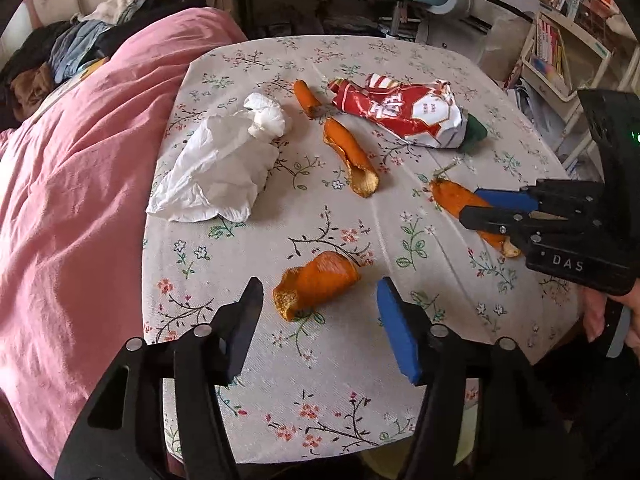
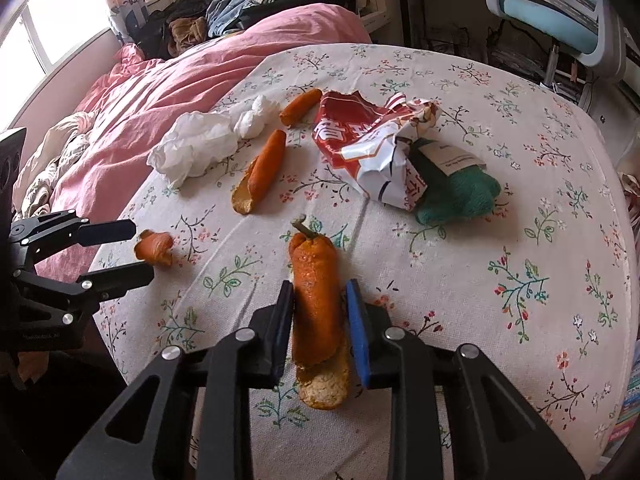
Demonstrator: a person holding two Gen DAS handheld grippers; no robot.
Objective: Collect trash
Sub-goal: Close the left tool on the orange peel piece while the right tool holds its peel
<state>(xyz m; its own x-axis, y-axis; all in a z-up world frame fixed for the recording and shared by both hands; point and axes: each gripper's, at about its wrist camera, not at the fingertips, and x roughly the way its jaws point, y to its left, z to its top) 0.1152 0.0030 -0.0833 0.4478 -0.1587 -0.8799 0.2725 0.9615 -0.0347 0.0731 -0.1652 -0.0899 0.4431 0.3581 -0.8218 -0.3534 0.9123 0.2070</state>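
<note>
Nearest the lens in the left wrist view, the left gripper point(image 1: 320, 300) hangs at the bottom of the frame with its jaws spread apart; a short curled piece of orange peel point(image 1: 316, 286) lies on the flowered tablecloth point(image 1: 320, 380) between the two tips, and neither pad touches it. At the right edge of that frame the right gripper point(image 1: 486, 210) reaches in from the side, a person's hand point(image 1: 608, 312) behind it, its fingers on either side of a long peel with a stem point(image 1: 454, 196).

From the right wrist view that same long peel runs up the lower centre of the frame, stem end pointing away from the camera. Both inner faces of the jaws lie close against its sides; whether they actually pinch it I cannot tell.

Other trash is scattered over the upper middle of the left frame: a crumpled white tissue point(image 1: 216, 168) at centre left, a small white wad point(image 1: 266, 114) touching its upper edge, a narrow peel strip point(image 1: 350, 158) right of it, a short peel stub point(image 1: 306, 96) above that, and a crushed red and white snack bag point(image 1: 404, 112) at upper centre right. A green cloth thing point(image 1: 476, 132) sticks out from under the bag's right end. A pink quilt point(image 1: 72, 184) fills the left side
</note>
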